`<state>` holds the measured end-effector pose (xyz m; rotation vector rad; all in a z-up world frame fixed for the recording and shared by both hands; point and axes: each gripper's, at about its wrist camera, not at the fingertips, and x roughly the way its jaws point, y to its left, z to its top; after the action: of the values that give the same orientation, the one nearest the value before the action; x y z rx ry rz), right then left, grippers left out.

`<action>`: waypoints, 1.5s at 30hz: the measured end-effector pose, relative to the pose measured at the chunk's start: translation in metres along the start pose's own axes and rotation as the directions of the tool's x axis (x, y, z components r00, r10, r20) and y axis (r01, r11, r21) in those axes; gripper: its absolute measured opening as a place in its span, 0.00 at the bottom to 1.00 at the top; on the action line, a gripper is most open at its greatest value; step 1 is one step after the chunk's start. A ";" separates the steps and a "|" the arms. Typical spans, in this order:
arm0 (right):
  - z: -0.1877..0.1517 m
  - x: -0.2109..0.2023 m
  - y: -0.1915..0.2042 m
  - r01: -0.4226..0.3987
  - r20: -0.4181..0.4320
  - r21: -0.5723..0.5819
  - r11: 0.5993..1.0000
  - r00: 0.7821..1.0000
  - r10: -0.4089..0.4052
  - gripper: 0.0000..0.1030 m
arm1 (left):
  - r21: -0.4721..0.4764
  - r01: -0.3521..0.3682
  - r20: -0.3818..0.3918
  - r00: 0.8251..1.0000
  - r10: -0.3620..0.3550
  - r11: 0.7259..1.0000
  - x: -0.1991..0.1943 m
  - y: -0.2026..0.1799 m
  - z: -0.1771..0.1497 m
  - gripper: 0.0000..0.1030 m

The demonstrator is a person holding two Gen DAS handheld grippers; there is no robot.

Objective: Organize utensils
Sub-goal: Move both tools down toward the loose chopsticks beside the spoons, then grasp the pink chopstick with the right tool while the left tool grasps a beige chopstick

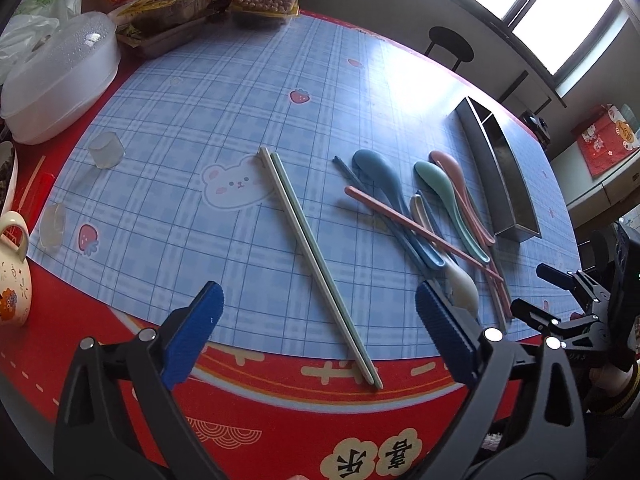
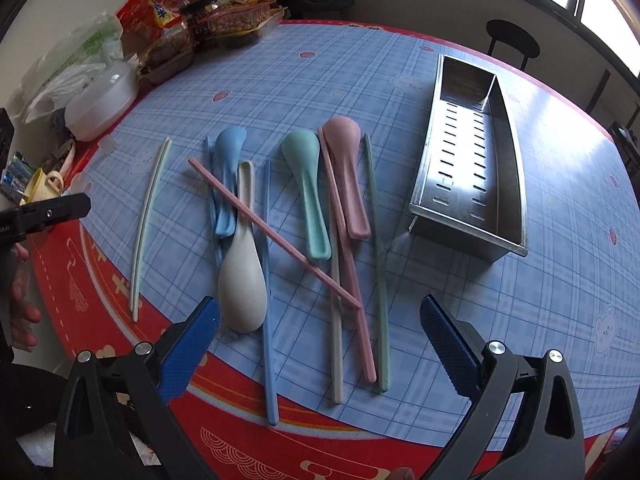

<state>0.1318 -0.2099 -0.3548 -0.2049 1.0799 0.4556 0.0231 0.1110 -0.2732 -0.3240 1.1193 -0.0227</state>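
Both grippers, left and right, are held wide and empty. The pale chopsticks are best pinched together mid-length, then laid lengthwise in the tray at far right.

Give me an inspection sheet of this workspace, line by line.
Surface: table under a blue plaid mat with a red border.
Job's things: four spoons lie on the mat, blue spoon, white spoon, green spoon and pink spoon; loose chopsticks lie among them, one pink chopstick crossing the white spoon; a pale chopstick pair lies apart; metal utensil tray holds nothing.
Clutter: snack packets, lidded plastic container, mug.
Grippers: left tool open, holding nothing; right tool open, holding nothing.
Cables: nothing seen.
Surroundings: window, black stool.
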 end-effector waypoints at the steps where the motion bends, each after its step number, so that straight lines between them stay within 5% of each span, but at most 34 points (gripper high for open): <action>1: 0.000 0.003 0.002 -0.003 -0.018 -0.006 1.000 1.000 0.003 0.95 | -0.005 -0.002 -0.011 1.000 0.002 1.000 0.003 0.001 -0.001 0.93; 5: -0.001 0.010 -0.001 -0.048 -0.039 0.022 0.999 0.998 0.048 0.90 | -0.012 -0.016 -0.045 0.999 0.016 1.000 0.012 0.001 -0.003 0.91; 6: -0.001 0.011 -0.002 -0.052 -0.043 0.025 0.998 0.998 0.053 0.81 | -0.016 -0.017 -0.050 0.999 0.016 1.000 0.014 0.001 -0.003 0.89; 10: 0.002 0.015 0.000 -0.083 -0.063 0.027 0.996 0.994 0.085 0.51 | -0.035 -0.028 -0.076 0.997 0.026 0.999 0.022 0.003 -0.004 0.67; 19: 0.029 0.022 0.021 -0.105 -0.050 -0.133 0.986 0.994 0.099 0.17 | -0.046 0.021 -0.100 0.995 -0.026 0.999 0.029 0.007 0.002 0.28; 29: 0.062 0.059 0.039 -0.141 -0.152 -0.288 0.947 0.983 0.100 0.14 | -0.051 0.061 -0.131 0.989 -0.067 0.997 0.043 0.009 0.009 0.19; 35: 0.066 0.069 0.036 -0.192 -0.193 -0.231 0.954 0.970 0.148 0.14 | -0.066 0.068 -0.151 0.985 -0.077 0.996 0.053 0.006 0.010 0.18; 45: 0.056 0.056 0.028 -0.258 -0.117 -0.075 0.963 0.962 0.248 0.06 | -0.064 0.025 -0.162 0.986 -0.035 0.998 0.066 -0.004 0.011 0.19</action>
<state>0.1861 -0.1491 -0.3764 -0.1722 1.1972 0.7310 0.0625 0.0977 -0.3257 -0.3998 1.2790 -0.0420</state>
